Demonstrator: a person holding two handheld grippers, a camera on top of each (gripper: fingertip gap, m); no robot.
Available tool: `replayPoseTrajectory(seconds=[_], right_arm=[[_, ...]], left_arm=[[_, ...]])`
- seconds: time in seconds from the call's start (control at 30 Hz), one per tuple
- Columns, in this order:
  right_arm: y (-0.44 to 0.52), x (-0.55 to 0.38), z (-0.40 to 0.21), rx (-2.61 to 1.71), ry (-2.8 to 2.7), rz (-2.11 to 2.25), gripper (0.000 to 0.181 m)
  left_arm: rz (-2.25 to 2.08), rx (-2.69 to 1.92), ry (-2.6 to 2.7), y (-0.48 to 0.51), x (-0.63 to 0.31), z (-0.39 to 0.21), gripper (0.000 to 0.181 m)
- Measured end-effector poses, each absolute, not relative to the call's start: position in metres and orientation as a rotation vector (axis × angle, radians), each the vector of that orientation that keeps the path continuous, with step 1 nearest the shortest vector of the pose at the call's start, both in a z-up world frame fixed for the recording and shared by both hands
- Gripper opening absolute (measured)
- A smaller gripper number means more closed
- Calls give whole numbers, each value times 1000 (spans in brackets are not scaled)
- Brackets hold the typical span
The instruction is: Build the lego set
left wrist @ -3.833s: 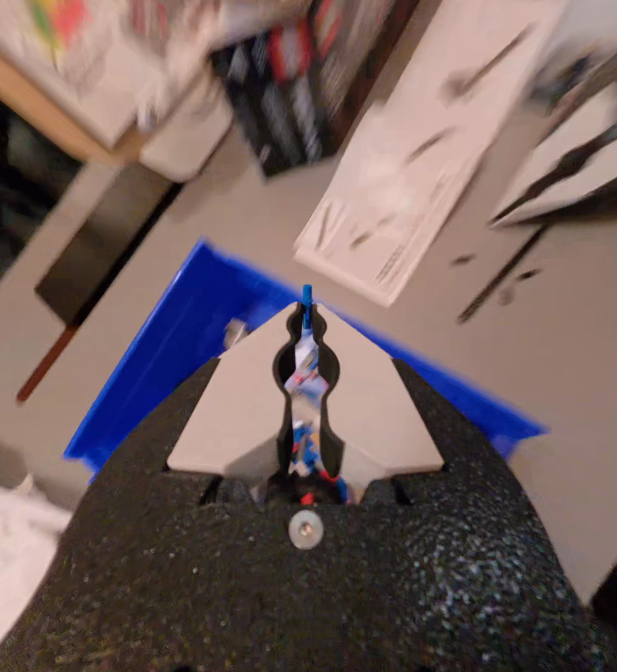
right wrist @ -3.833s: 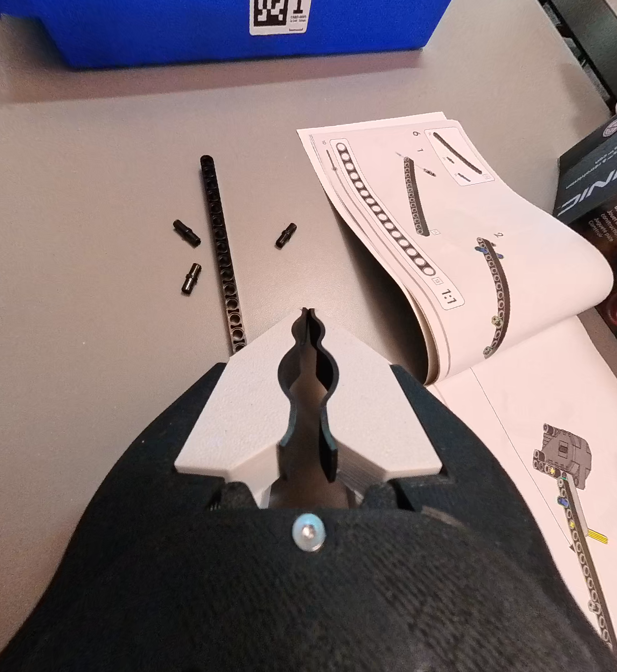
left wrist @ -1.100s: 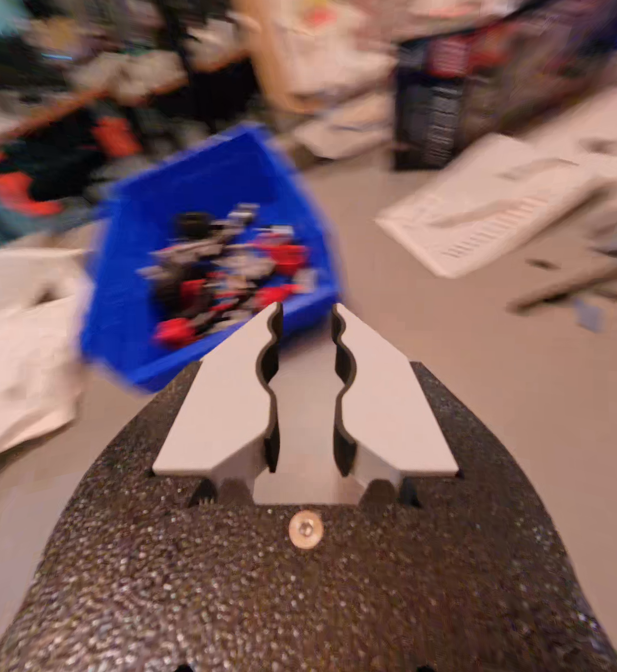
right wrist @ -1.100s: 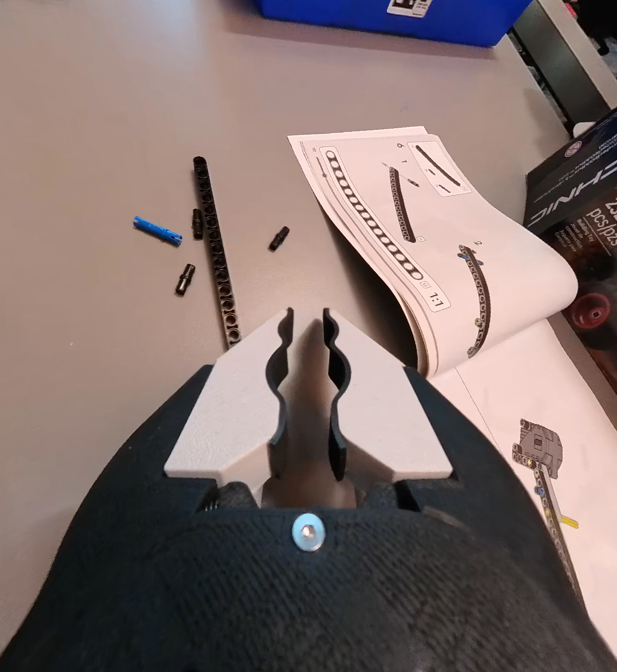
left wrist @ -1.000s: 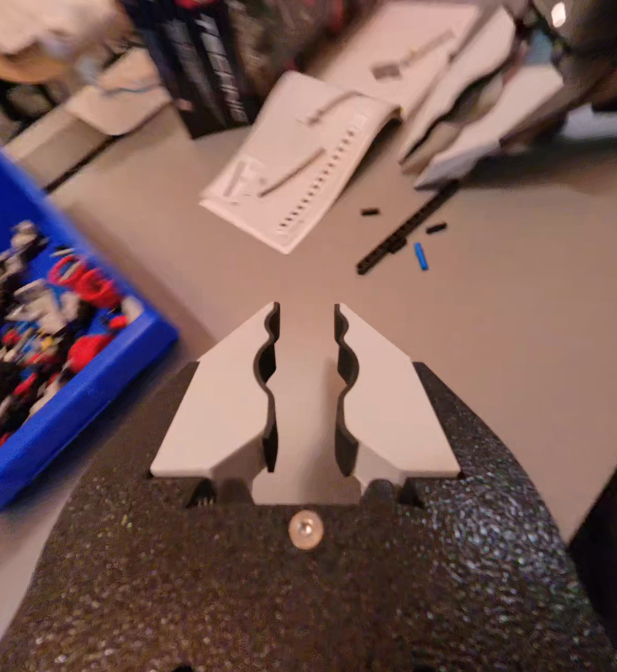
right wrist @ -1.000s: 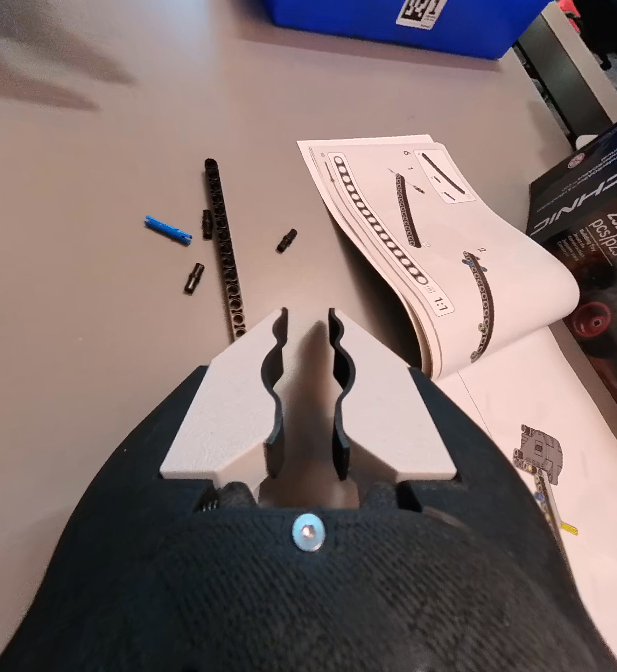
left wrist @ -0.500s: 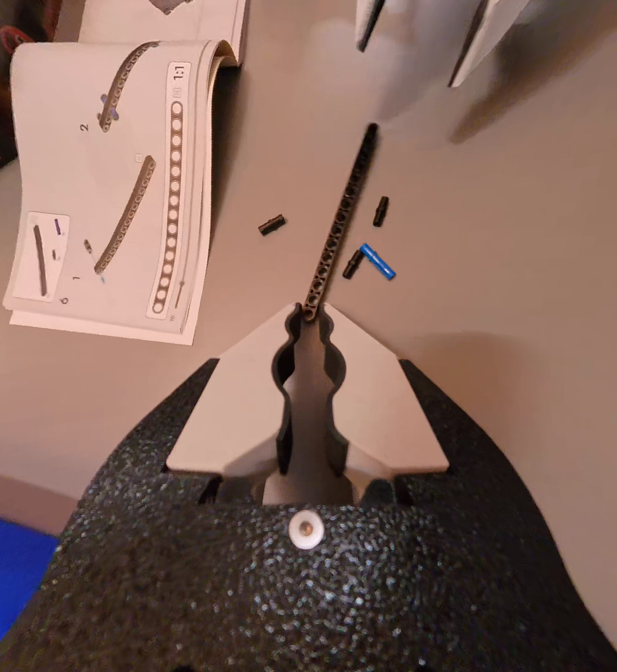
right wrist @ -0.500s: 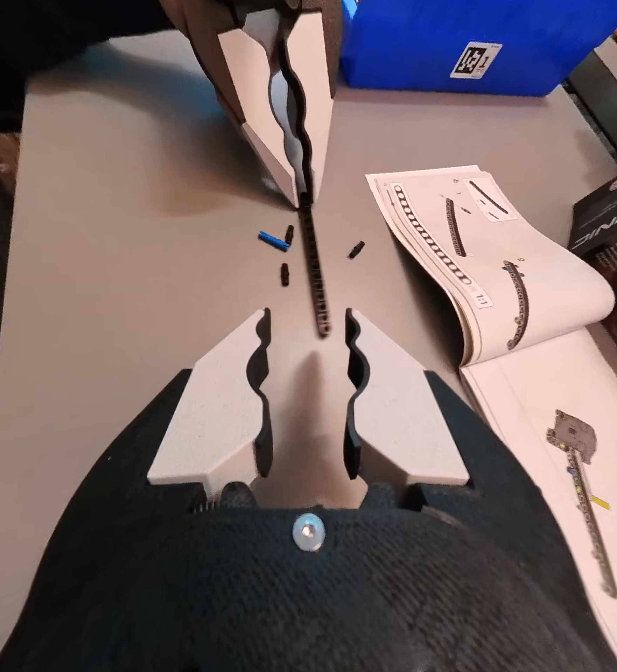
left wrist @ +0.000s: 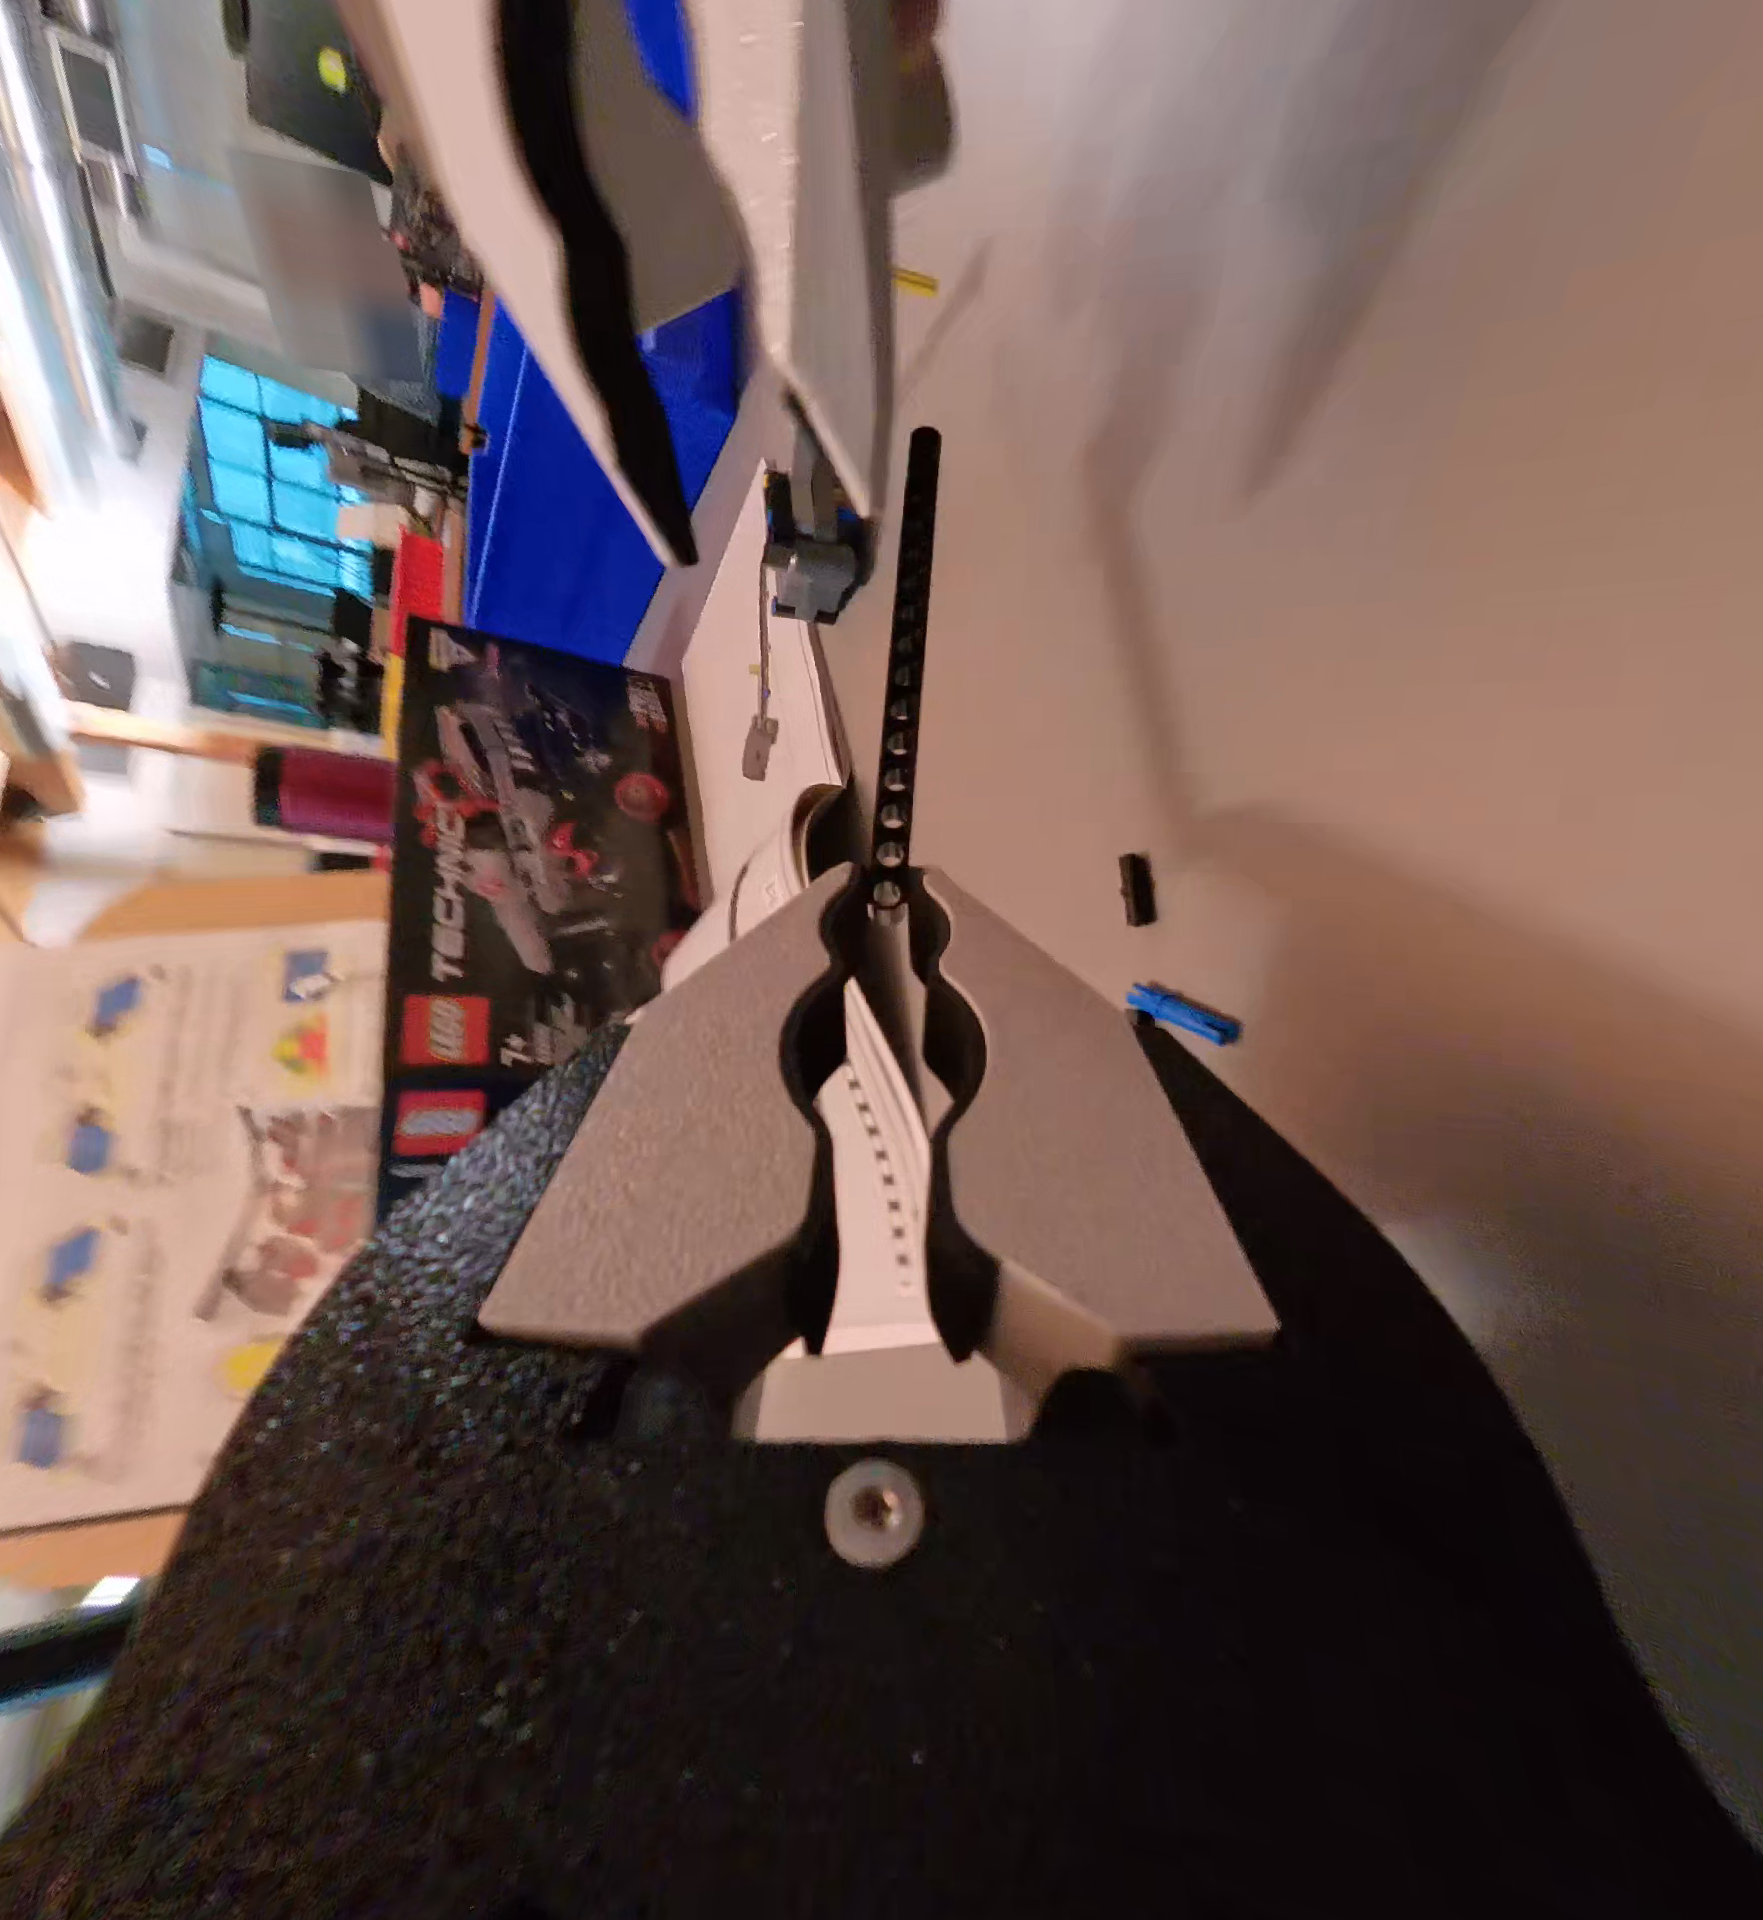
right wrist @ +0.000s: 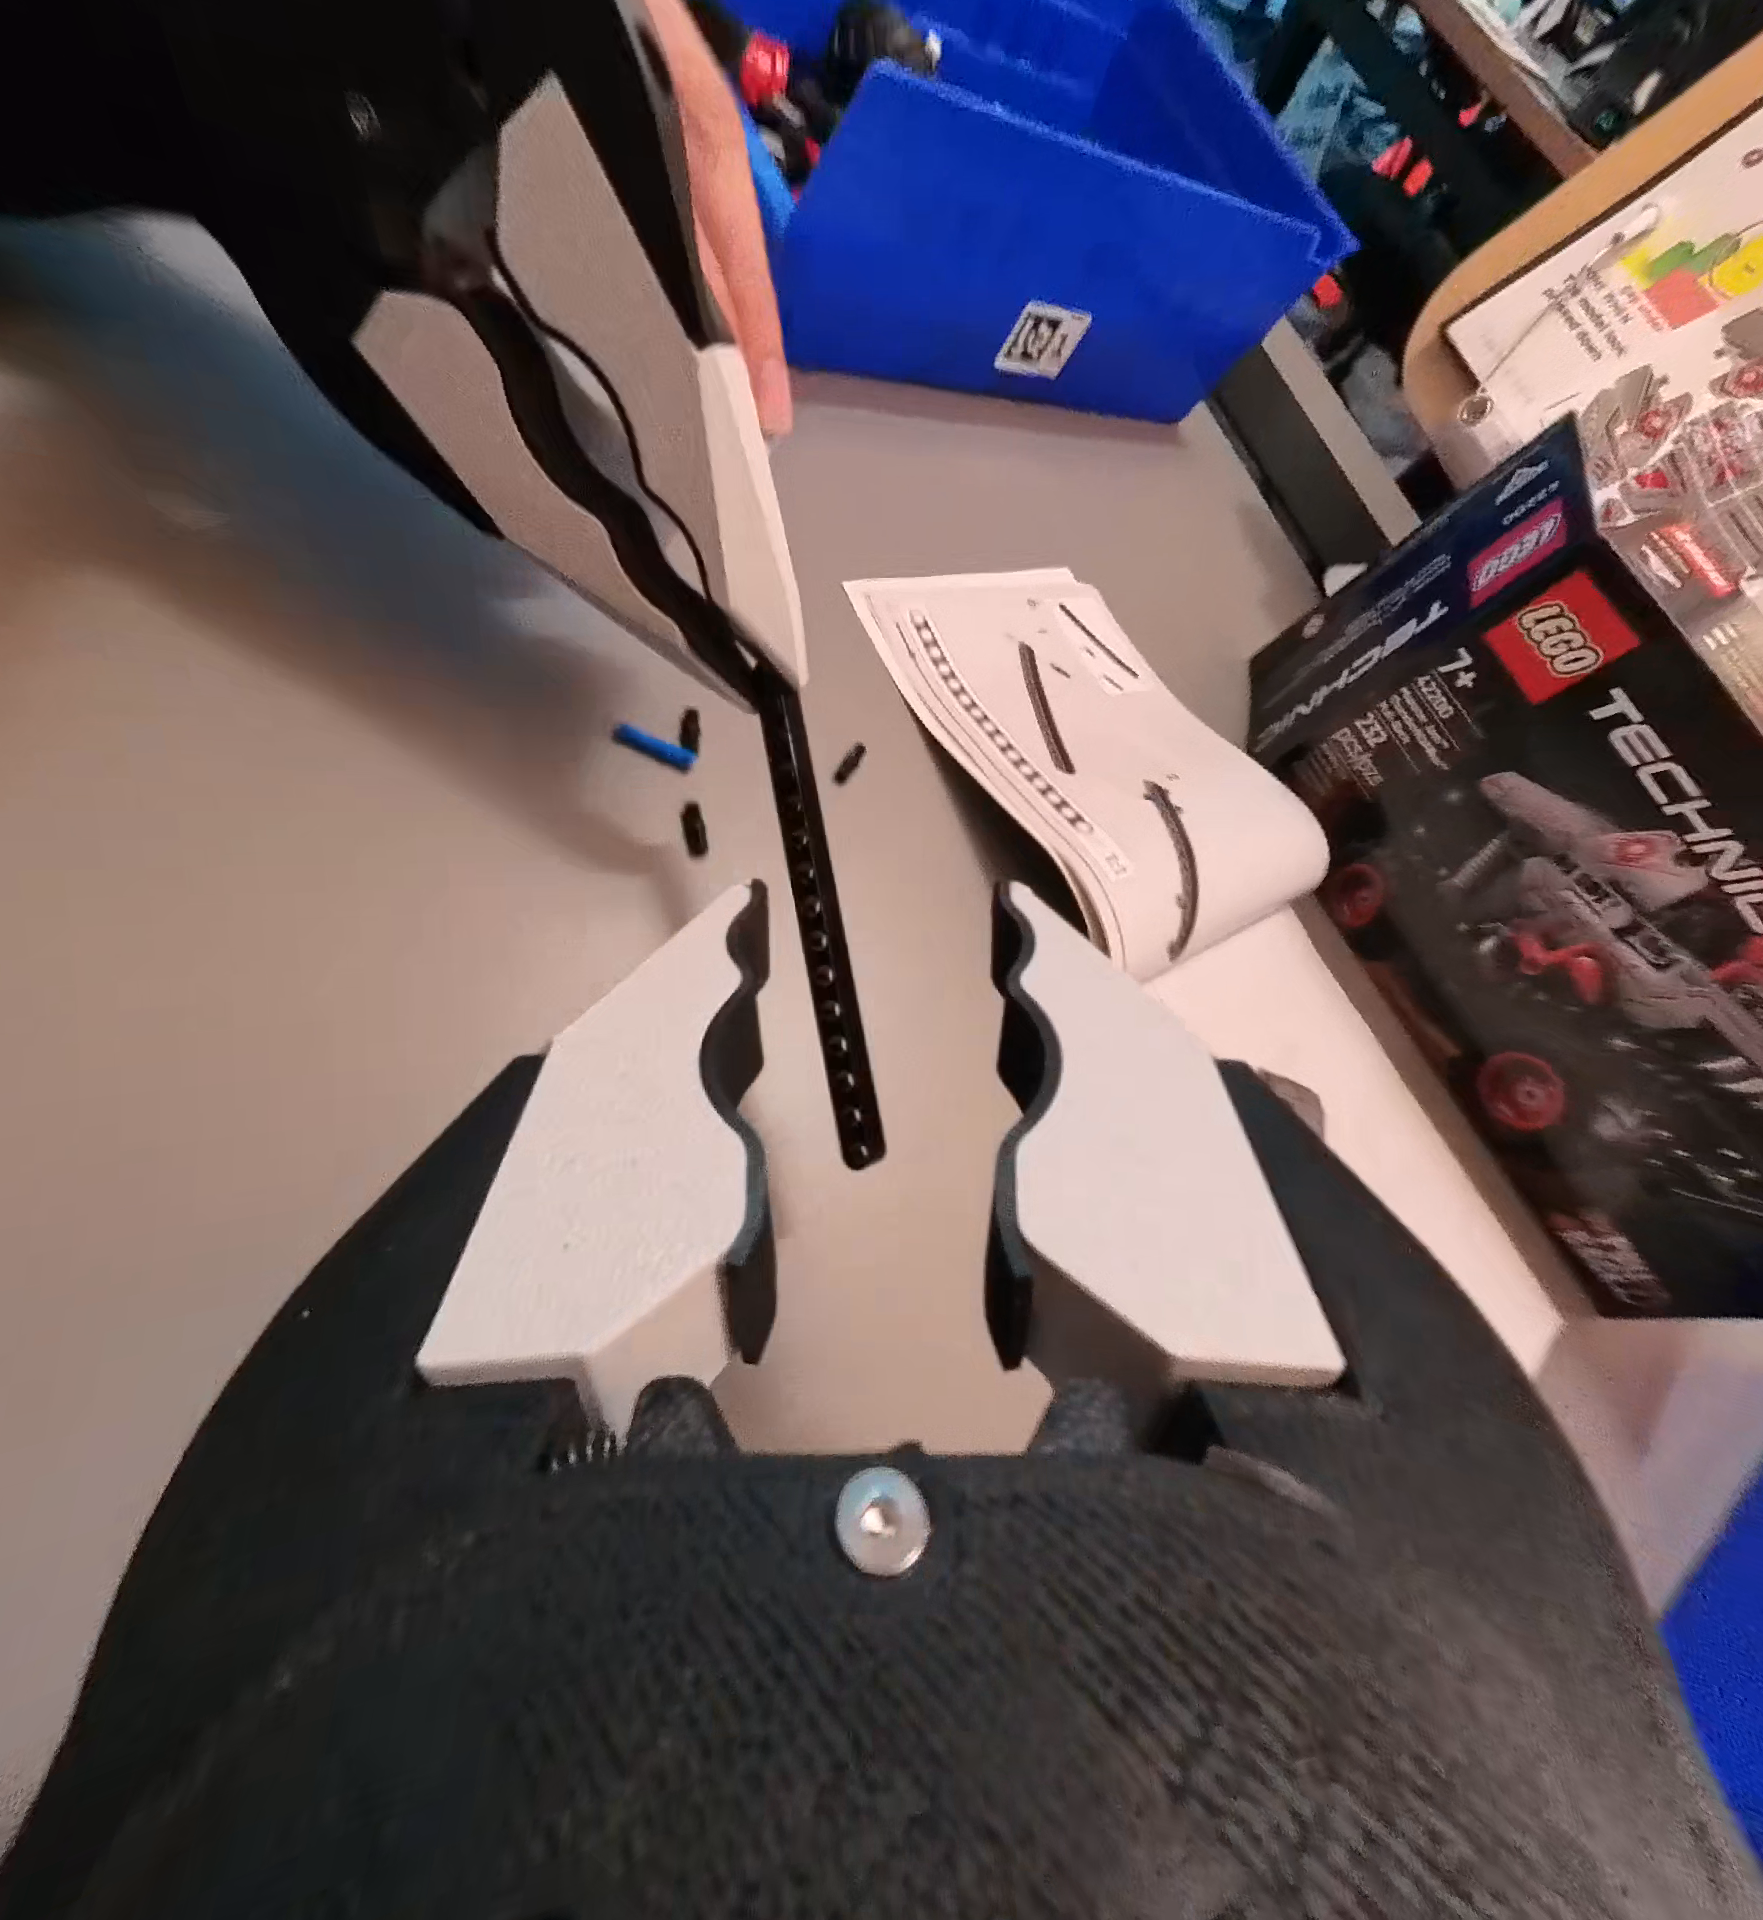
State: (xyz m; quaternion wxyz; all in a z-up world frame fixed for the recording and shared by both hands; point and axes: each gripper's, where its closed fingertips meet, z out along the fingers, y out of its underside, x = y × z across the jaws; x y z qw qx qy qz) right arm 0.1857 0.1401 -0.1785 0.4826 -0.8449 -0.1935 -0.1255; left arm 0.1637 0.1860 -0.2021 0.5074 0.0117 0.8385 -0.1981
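The left gripper (left wrist: 882,894) is pinching one end of the long black beam (left wrist: 903,665) right at the tips of its fingers (left wrist: 711,1122), nearly closed around it, and the beam is sticking out ahead of them, lifted clear of the tabletop (left wrist: 1479,520). Across from it, the right gripper (right wrist: 872,914) is waiting with its fingers (right wrist: 628,1143) spread wide, the beam's free end hanging in the gap between them, nearer the left finger and touching neither.

Just beyond, the blue pin (right wrist: 653,745) and three small black pins, the nearest one (right wrist: 692,828) just left of the beam, are lying loose in the middle of the tabletop. The open instruction booklet (right wrist: 1064,748) is curling up to the right, the set's box (right wrist: 1583,883) is standing at the right edge, and the blue bin (right wrist: 1012,229) is sitting at the far edge.

By my reading, the right gripper is about to take the free end. To do it well, it should be centring the beam between its fingers first and closing squarely on the flat sides, while the left one is keeping the beam level so it is not twisting out of that tip grip.

Half a second ago the beam was lying flat on the tabletop with the left fingers just closing on its end; now it is off the surface and has reached into the right gripper's gap, which has opened wider.
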Motion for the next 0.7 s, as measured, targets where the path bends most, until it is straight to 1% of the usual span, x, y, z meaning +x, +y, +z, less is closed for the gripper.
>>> replayPoseTrajectory(seconds=[0.03,0.1,0.17,0.23,0.37,0.4,0.43,0.5,0.57,0.63,0.7], right_arm=[[138,188,-184,-2091,-492,-343,41],[132,193,-198,-2173,-547,-416,39],[132,195,-203,-2187,-618,-509,32],[138,193,-205,-2149,-693,-595,29],[152,199,-201,-2002,-820,-926,28],[156,199,-199,-1970,-835,-982,30],[159,196,-200,-1946,-860,-1001,37],[164,194,-207,-1956,-876,-1023,44],[168,195,-201,-1905,-864,-1096,35],[172,192,-197,-1869,-830,-1101,20],[176,187,-194,-1819,-820,-1115,10]], left_arm=[[-420,88,1995,183,165,-202,4],[-324,196,1930,177,168,-199,4],[-291,248,1902,172,170,-201,4],[-318,239,1923,168,171,-205,4],[-371,128,1942,171,175,-198,4],[-384,114,1933,172,176,-195,4],[-406,103,1928,171,177,-192,4],[-438,67,1922,170,178,-186,4],[-468,71,1912,166,177,-182,4],[-511,63,1910,159,176,-180,4],[-507,66,1916,156,178,-183,4]])
